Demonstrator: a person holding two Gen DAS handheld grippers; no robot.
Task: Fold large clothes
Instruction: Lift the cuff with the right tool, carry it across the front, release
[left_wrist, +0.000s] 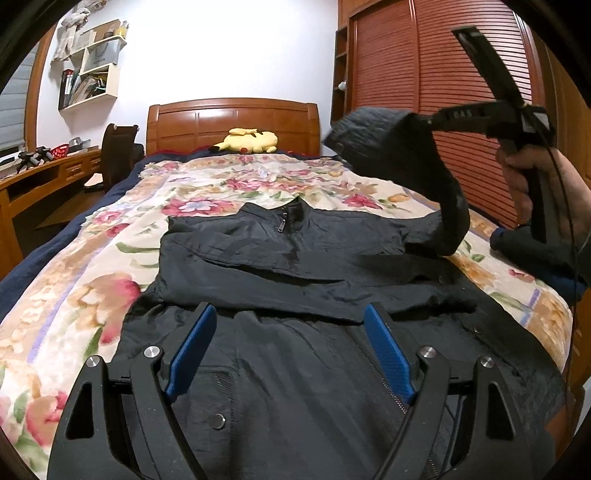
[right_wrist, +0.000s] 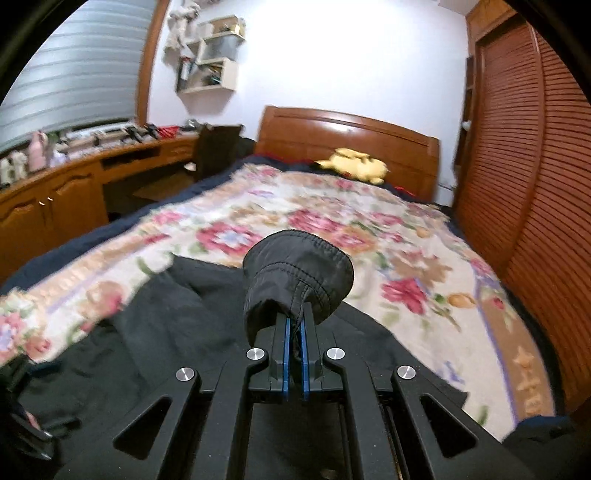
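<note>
Black jacket (left_wrist: 295, 266), collar toward headboard (left_wrist: 232, 122), sleeve cuff (right_wrist: 297, 273) apparently raised.

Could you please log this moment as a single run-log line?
step: sleeve fold | right tongs: shut on sleeve cuff, lifted | left tongs: open over black jacket | jacket flat on floral blanket

**Free room & blockers**

Open floral blanket (left_wrist: 258, 177) at 12 o'clock beyond the jacket (left_wrist: 295, 266), up to the plush (left_wrist: 249, 141) by the headboard (left_wrist: 232, 122). Raised sleeve (left_wrist: 402, 162) w/ right tool (right_wrist: 294, 343) blocks 2 o'clock. Wardrobe (left_wrist: 443, 92) hems 3 o'clock; desk (left_wrist: 44, 177) & chair (left_wrist: 118, 155) at 9–10.
</note>
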